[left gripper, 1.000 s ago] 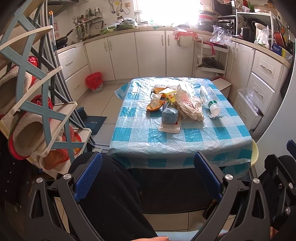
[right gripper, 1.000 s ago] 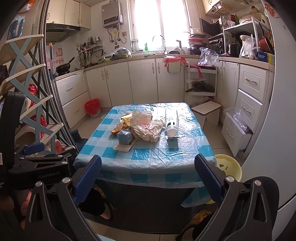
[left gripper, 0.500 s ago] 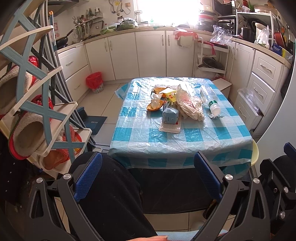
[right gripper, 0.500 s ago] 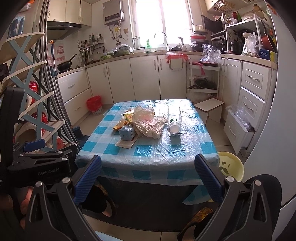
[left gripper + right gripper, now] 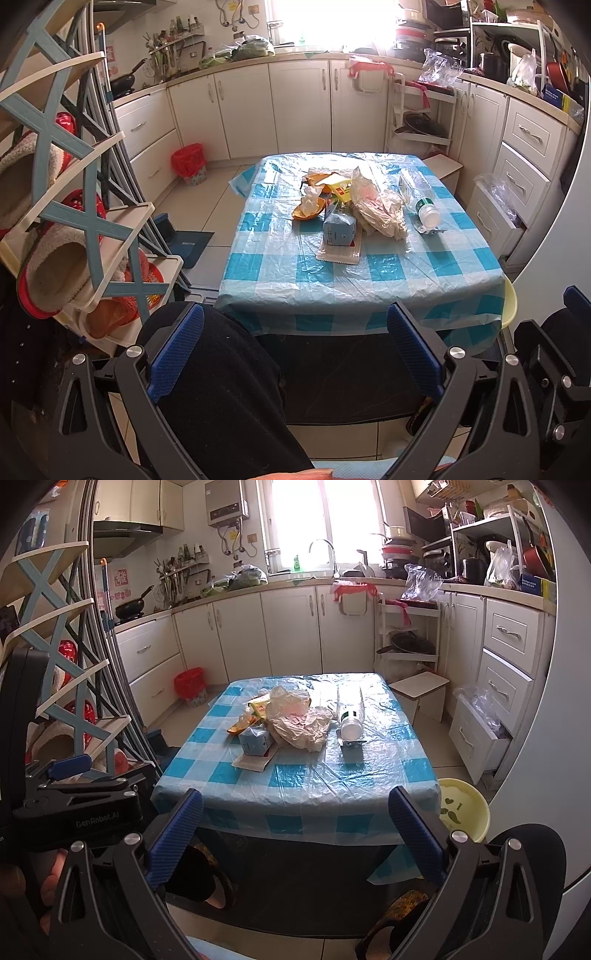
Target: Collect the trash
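While nothing is yet held, the left gripper point(image 5: 291, 352) is seen low in the left wrist view with its blue pads spread wide and empty, and the right gripper point(image 5: 293, 836) is likewise spread and empty at the bottom of the right wrist view. All trash is catalogued on the checked table point(image 5: 369, 280), which fills the middle of both frames, ahead of and above both grippers and well apart from them. Counted items: one clear plastic bottle point(image 5: 350, 716), lying on its side with its long axis running toward the camera, white cap nearest, right of the pile; one crumpled plastic bag point(image 5: 297, 723) at centre; one blue carton point(image 5: 255, 740) resting on one flat white wrapper point(image 5: 253, 762); one orange peel point(image 5: 308, 212) holding one crumpled tissue point(image 5: 310, 197); one yellow packet point(image 5: 341, 188) behind the bag. One red-lined bin point(image 5: 188, 164) is noted on the floor at the left of the frame, beyond the table. The bottle is judged nearer the right gripper; the carton and peel lie toward the left gripper. Neither gripper is touching anything.
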Demonstrator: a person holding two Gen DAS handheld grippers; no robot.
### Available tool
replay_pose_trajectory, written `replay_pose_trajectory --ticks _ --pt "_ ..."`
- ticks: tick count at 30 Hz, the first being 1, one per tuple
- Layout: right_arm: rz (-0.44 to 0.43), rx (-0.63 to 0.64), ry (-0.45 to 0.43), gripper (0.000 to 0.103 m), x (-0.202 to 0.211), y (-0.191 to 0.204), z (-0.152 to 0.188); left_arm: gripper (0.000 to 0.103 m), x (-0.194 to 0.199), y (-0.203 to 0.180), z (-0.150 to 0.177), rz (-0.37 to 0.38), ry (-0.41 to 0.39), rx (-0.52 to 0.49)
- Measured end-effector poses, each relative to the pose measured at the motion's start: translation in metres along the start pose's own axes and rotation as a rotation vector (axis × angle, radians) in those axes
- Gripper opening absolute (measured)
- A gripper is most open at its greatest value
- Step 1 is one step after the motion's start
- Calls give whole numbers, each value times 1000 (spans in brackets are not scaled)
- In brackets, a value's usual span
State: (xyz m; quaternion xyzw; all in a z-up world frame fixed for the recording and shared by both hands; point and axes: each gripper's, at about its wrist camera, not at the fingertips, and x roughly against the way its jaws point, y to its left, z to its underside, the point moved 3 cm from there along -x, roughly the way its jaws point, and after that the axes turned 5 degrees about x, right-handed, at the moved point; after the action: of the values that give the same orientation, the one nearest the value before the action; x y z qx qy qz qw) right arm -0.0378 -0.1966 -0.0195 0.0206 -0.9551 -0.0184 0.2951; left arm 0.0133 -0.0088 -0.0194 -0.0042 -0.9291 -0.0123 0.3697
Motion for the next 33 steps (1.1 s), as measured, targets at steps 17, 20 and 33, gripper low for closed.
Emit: replay_pose_trajectory --ticks 17,20,33 --pt "23 24 6 96 -23 -10 -7 95 -24 4 4 29 76 18" --pt "31 17 4 96 -36 -17 -13 95 -38 5 5 41 111 11" --pt "54 69 9 96 -100 -39 -47 95 -82 2 -25 28 112 25"
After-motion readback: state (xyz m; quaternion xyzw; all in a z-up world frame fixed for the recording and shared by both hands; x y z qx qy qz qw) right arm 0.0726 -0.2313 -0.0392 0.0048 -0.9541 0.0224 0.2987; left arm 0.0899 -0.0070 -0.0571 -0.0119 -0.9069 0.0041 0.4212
